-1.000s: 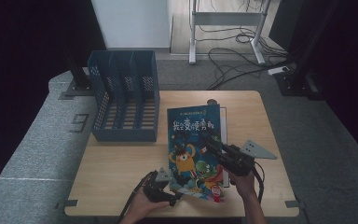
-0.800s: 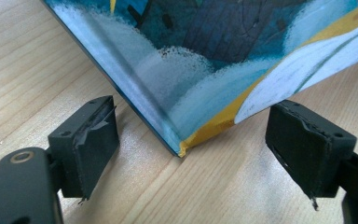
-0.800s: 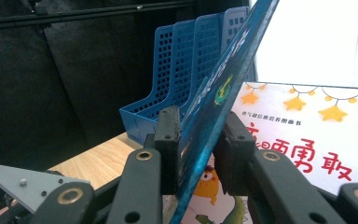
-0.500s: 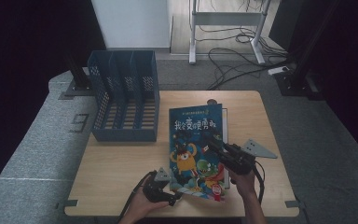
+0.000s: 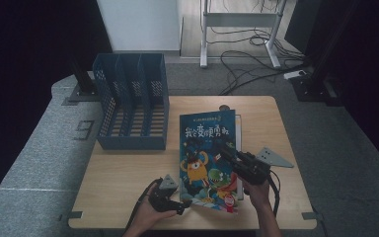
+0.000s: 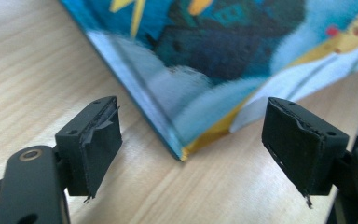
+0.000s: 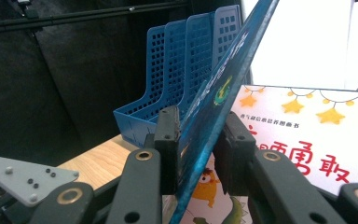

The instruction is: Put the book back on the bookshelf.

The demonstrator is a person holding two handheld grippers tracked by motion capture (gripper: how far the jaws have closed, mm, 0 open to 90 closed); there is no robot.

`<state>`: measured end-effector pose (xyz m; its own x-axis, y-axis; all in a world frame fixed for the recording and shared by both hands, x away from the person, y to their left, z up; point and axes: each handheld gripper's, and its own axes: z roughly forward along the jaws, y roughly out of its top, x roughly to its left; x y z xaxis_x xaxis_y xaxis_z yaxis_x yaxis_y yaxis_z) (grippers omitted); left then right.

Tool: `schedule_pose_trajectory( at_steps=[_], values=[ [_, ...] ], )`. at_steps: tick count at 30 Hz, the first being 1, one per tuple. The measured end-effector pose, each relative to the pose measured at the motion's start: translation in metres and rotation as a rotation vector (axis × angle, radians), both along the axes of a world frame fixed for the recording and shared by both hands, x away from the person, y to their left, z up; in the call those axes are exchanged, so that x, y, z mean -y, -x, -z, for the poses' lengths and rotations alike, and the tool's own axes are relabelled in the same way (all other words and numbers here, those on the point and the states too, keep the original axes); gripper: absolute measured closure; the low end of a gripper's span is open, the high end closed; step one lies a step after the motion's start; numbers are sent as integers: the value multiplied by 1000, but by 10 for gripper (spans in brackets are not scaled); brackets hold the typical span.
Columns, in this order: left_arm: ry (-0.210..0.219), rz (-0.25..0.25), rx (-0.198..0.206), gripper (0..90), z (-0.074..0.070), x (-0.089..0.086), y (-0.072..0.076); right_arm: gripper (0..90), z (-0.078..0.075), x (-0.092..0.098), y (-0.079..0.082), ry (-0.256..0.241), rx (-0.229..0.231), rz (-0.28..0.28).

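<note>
The wooden table [image 5: 128, 173] fills the frame's middle. The blue file rack [image 5: 131, 106] stands upper left. The picture book [image 5: 208, 158] lies centre-right, its cover pinched by the right gripper [image 5: 229, 152]. The left gripper [image 5: 183, 205], jaws wide apart and empty, sits at the book's lower-left corner.

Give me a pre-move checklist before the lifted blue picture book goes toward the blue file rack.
1. Right gripper shut on the blue picture book's cover: ok.
2. Left gripper open, jaws either side of the book corner, not touching: ok.
3. Second book with white star-printed cover lying flat underneath: ok.
4. Blue plastic three-slot file rack upright, slots empty: ok.
5. Grip firmness: cannot tell.
</note>
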<state>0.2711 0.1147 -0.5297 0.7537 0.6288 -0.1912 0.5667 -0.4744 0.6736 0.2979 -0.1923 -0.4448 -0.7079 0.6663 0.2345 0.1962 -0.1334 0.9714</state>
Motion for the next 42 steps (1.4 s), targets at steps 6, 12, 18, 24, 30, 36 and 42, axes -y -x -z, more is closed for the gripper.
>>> schedule_pose_trajectory(
  at_steps=[6,12,18,24,30,36,42],
  values=[
    [9,11,-9,167,3,6,0,712,-1,-2,1,-1,7,6],
    [4,3,-16,140,3,6,-1,713,-1,-2,1,-1,10,5],
    [1,-5,-10,118,4,7,-1,712,-2,-2,3,8,28,-2],
    [6,-16,6,116,4,9,-2,713,-5,-3,7,18,58,-14],
    [11,-33,20,117,5,9,-3,712,-9,-4,10,32,81,-15],
    [-5,-30,30,143,3,11,0,713,-9,-4,10,45,87,-9],
    [-39,7,10,141,4,16,3,713,-8,-1,8,46,82,-6]
  ],
)
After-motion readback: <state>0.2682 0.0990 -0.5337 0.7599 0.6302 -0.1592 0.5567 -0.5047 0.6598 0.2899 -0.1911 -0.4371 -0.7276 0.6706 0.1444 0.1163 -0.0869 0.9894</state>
